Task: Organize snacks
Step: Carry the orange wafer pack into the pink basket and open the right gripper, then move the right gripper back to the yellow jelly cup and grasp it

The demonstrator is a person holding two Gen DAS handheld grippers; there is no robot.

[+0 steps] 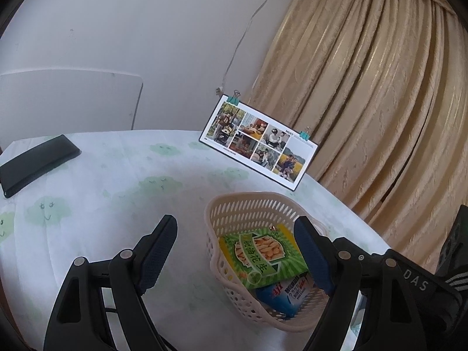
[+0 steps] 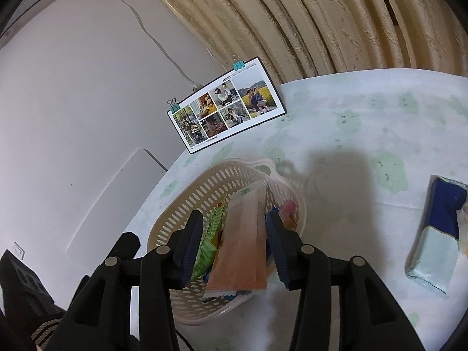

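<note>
Right wrist view: right gripper (image 2: 234, 242) is partly open around an orange packet (image 2: 242, 239) over the basket (image 2: 181, 204); left gripper (image 1: 234, 251) gapes wide, holding nothing, green snack bag (image 1: 263, 254) inside
</note>
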